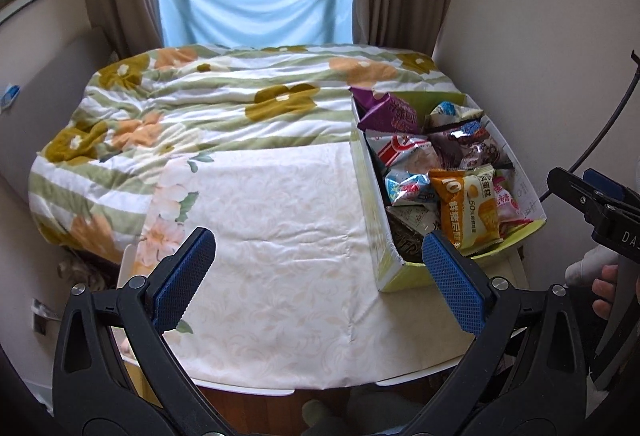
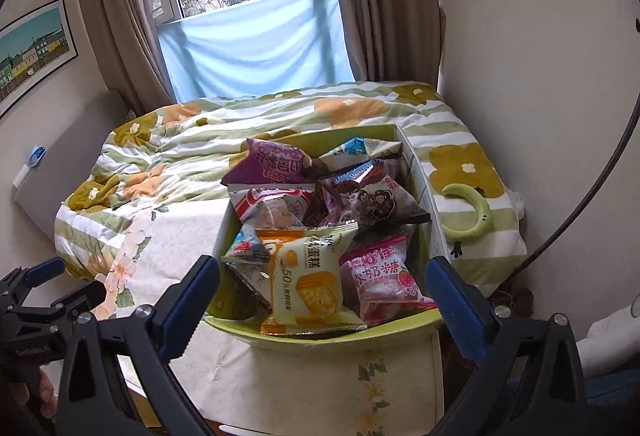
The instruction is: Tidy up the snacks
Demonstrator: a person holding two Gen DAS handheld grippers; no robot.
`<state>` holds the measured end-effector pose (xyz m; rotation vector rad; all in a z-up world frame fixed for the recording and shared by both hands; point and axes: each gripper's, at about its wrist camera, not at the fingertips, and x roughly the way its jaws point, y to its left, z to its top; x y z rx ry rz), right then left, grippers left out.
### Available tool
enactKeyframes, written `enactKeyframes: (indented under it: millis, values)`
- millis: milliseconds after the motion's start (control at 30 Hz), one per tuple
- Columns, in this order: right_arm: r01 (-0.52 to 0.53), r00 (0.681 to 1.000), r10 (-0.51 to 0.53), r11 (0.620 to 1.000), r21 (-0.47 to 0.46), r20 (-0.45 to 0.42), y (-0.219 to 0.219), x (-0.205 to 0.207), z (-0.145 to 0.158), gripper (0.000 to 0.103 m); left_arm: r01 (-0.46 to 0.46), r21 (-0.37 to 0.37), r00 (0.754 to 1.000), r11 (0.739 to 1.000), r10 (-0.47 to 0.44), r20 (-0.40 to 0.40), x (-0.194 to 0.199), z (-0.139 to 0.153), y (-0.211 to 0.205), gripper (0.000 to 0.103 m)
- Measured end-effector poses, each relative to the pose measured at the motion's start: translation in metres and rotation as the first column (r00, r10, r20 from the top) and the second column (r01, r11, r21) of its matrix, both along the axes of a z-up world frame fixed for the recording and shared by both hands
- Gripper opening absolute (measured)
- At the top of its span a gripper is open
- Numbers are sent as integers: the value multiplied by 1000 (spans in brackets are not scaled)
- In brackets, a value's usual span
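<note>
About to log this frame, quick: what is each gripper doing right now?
Left gripper: open, holding nothing, over the tablecloth.
Right gripper: open, holding nothing, in front of the snack box.

Bench cloth point(image 1: 272, 236) bare from 9 to 12 o'clock; snack box point(image 1: 370, 204) walls, heaped packets point(image 2: 312, 276) block 2 o'clock.

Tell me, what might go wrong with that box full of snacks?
The green box sits at the near edge of the table, so a push from the right tool could tip it off.

The orange cake packet and pink candy packet lie heaped together, so the open tool might catch both.

The packets look slippery and puffy, so one could slip out.
</note>
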<state>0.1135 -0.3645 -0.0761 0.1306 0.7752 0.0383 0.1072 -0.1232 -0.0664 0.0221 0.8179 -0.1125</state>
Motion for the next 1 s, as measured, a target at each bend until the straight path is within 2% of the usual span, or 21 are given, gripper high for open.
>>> enactKeyframes:
  millis: [167, 333, 633, 1000]
  values:
    - [26, 995, -24, 999, -24, 93, 25, -33, 37, 102, -32, 30, 989, 999, 27, 143, -34, 43, 22, 103]
    - [29, 988, -22, 999, -45, 154, 47, -63, 60, 102, -66, 56, 976, 996, 52, 211, -58, 63, 40, 103]
    - [39, 980, -23, 996, -79, 196, 70, -95, 66, 102, -51, 36, 967, 998, 41, 251, -87, 73, 52, 103]
    - [53, 980, -32, 994, -99, 197, 72, -99, 65, 102, -35, 15, 968, 999, 30, 248, -92, 73, 52, 103]
